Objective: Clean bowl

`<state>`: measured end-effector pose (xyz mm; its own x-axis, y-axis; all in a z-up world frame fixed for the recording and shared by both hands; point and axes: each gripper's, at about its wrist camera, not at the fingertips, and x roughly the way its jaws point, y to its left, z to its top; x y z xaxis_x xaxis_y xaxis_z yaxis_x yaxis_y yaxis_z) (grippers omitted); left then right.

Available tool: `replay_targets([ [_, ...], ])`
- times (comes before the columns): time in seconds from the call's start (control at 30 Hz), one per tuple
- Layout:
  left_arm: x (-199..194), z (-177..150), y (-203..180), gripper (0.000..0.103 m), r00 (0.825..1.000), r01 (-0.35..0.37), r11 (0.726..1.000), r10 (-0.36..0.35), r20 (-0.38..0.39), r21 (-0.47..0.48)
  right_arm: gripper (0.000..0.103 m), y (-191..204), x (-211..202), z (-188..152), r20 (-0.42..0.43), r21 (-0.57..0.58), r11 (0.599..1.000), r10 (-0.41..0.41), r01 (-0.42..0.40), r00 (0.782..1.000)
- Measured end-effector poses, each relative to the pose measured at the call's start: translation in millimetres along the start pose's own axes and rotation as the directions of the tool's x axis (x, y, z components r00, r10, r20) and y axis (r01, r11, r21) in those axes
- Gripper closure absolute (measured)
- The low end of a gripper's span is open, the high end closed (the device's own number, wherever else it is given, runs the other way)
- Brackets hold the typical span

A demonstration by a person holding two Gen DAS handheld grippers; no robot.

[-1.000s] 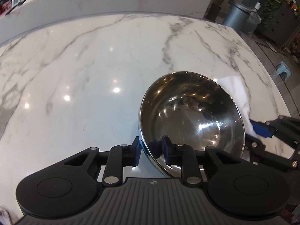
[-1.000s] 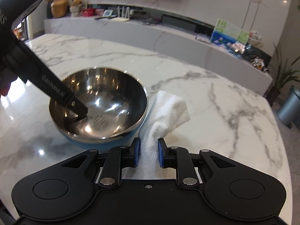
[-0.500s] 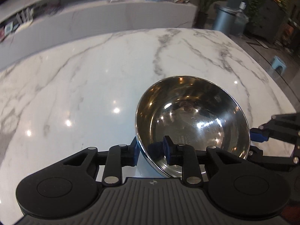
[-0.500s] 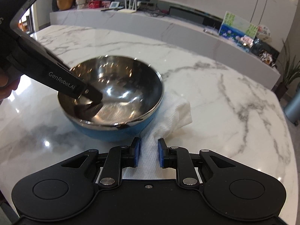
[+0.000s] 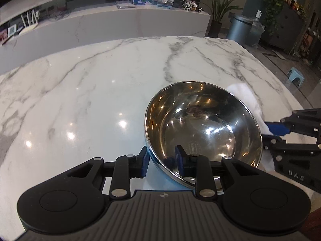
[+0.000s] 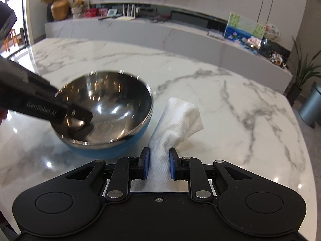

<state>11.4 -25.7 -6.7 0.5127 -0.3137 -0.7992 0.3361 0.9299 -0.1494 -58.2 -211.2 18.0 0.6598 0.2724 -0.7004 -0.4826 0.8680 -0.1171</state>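
Bowl (image 5: 202,128) of polished steel with a blue outer shell, tipped on its side edge on the marble table (image 5: 90,92), mouth turned toward the left gripper (image 5: 161,160). That claw is clamped over the near rim, one blue pad outside the wall and one inside. The right gripper (image 6: 158,163) is closed tight on a wad of white paper towel (image 6: 178,118), held just beside the bowl's outer wall and not yet inside it.

Handling, as a judgement: the bowl looks light and rigid, but its mirror finish is slippery, so a pinch on the thin rim can slide or let the bowl swing when pushed. The rim is the only place a narrow claw can take hold; the grip there should stay firm while the other hand presses. The towel is soft and crushable, folds easily, and will conform to the curved inside; its free tuft stands beyond the fingertips and is the part to wipe with.

Surroundings: the tabletop near the bowl is bare and glossy. A long counter (image 6: 180,38) with framed pictures and small items stands well apart behind, with potted plants (image 5: 222,6) and a grey bin (image 5: 238,30) beyond the table. The left claw's inner finger, reaching into the bowl, is the chief obstacle to the towel's sweep.
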Motion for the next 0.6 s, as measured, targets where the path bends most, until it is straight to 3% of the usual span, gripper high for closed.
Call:
replay_targets([
  [0.1,-4.5,-2.0,3.7,0.073,0.999,0.022,0.999,-0.023,-0.023,-0.036,0.085,5.3,-2.0,0.6,0.0,-0.031,1.0,0.006,-0.006,1.0],
  [0.17,-7.5,-3.0,6.7,0.054,0.998,0.035,0.997,-0.039,-0.043,-0.075,0.085,8.2,-1.7,0.8,-0.005,-0.043,0.999,0.009,-0.009,1.0],
  [0.27,-10.3,-2.9,13.5,0.039,0.995,0.026,0.986,-0.042,-0.091,-0.166,0.085,10.2,1.4,0.5,-0.015,-0.048,0.999,0.012,-0.013,1.0],
  [0.47,-14.3,-3.8,20.1,0.04,0.986,0.087,0.97,-0.116,-0.119,-0.225,0.085,10.7,3.2,2.0,-0.017,-0.051,0.999,0.011,-0.011,1.0],
  [0.6,-16.8,-2.5,15.2,0.056,0.987,0.08,0.976,-0.107,-0.122,-0.204,0.085,11.4,3.2,2.0,-0.019,-0.055,0.998,0.01,-0.011,1.0],
])
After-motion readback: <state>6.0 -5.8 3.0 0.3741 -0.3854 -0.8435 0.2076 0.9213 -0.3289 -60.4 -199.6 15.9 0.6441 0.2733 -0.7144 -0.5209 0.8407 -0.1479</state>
